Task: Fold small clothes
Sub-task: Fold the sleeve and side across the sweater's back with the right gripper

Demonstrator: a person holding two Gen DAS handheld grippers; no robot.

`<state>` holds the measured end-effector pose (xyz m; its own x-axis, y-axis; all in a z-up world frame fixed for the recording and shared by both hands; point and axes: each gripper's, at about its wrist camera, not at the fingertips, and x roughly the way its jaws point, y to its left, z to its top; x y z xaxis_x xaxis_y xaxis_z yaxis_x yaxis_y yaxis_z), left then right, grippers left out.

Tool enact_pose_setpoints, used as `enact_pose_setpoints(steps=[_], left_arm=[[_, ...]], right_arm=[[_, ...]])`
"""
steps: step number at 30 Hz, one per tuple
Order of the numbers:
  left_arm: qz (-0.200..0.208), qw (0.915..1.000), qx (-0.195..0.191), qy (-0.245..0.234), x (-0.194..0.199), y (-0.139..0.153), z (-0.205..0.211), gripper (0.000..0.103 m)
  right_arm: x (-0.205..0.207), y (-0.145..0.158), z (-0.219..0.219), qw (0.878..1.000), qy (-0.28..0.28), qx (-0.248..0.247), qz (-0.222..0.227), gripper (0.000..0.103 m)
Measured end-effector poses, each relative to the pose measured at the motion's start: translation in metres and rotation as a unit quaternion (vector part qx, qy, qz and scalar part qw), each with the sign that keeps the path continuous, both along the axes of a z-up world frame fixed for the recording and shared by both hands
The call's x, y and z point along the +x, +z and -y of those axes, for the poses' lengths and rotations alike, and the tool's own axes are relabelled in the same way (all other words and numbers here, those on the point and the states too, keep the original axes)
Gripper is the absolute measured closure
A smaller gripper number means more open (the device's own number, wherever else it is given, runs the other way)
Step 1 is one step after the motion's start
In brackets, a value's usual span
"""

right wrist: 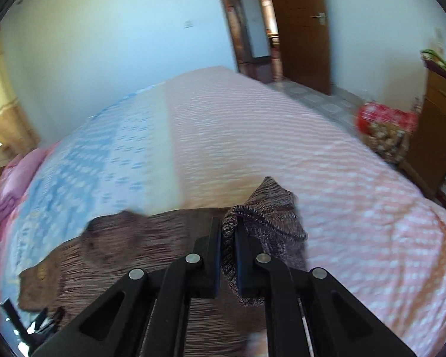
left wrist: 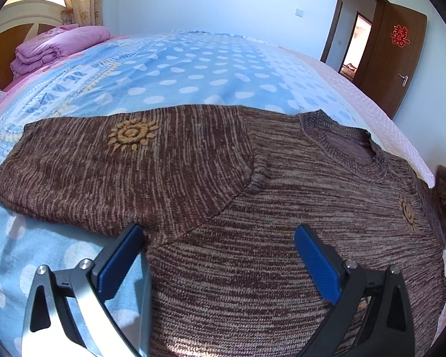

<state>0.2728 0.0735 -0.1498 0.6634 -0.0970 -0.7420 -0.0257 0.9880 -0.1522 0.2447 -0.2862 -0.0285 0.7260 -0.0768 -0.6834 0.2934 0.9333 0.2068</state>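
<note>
A brown knit sweater (left wrist: 252, 253) lies flat on the bed, neck hole (left wrist: 351, 148) toward the right. One sleeve with a yellow sun patch (left wrist: 132, 135) is folded across the chest, pointing left. My left gripper (left wrist: 219, 232) hovers open over the sweater's lower part, with nothing between its blue pads. In the right wrist view my right gripper (right wrist: 227, 226) is shut on the ribbed cuff (right wrist: 270, 208) of the other sleeve and holds it lifted above the sweater body (right wrist: 133, 253). That view is blurred by motion.
The bed carries a blue dotted blanket (left wrist: 193, 68) on one side and a pink patterned spread (right wrist: 327, 154) on the other. A folded purple quilt (left wrist: 62, 44) sits by the headboard. A brown door (left wrist: 395, 59), a wooden cabinet (right wrist: 440, 119) and a red bag (right wrist: 383, 125) stand beyond the bed.
</note>
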Motion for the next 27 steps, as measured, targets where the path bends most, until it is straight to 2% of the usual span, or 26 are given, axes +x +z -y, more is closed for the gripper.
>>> enact_pose_setpoints(steps=[4, 10, 14, 20, 21, 22, 23, 25, 26, 27], left_arm=[[0.005, 0.9999, -0.01, 0.0, -0.001, 0.0, -0.002, 0.0], [0.008, 0.9999, -0.013, -0.001, 0.0, 0.0, -0.003, 0.0], [0.01, 0.9998, -0.017, -0.001, 0.0, -0.001, -0.003, 0.0], [0.014, 0.9996, -0.023, -0.002, -0.001, -0.001, -0.004, 0.0], [0.014, 0.9996, -0.024, -0.002, -0.002, -0.001, -0.004, 0.0], [0.014, 0.9996, -0.024, -0.002, -0.002, -0.001, -0.004, 0.0], [0.014, 0.9996, -0.024, -0.002, -0.002, -0.001, -0.004, 0.0], [0.014, 0.9996, -0.024, -0.002, -0.002, -0.001, -0.004, 0.0], [0.014, 0.9996, -0.024, -0.002, -0.002, -0.001, -0.004, 0.0], [0.014, 0.9996, -0.024, -0.002, -0.002, -0.001, -0.004, 0.0]], right_arm=[[0.024, -0.015, -0.071, 0.998, 0.061, 0.003, -0.004, 0.096], [0.048, -0.062, -0.153, 0.992, 0.117, 0.026, -0.029, 0.096], [0.052, -0.09, -0.185, 0.989, 0.136, 0.029, -0.049, 0.096], [0.05, -0.109, -0.196, 0.987, 0.15, 0.01, -0.055, 0.093], [0.049, -0.108, -0.195, 0.987, 0.154, 0.011, -0.052, 0.082], [0.05, -0.108, -0.195, 0.984, 0.169, 0.022, -0.051, 0.062], [0.05, -0.105, -0.195, 0.979, 0.192, 0.048, -0.048, 0.054], [0.039, -0.093, -0.182, 0.969, 0.219, 0.116, -0.003, 0.052], [0.032, -0.085, -0.173, 0.967, 0.215, 0.133, 0.026, 0.052], [0.025, -0.077, -0.163, 0.971, 0.195, 0.127, 0.047, 0.052]])
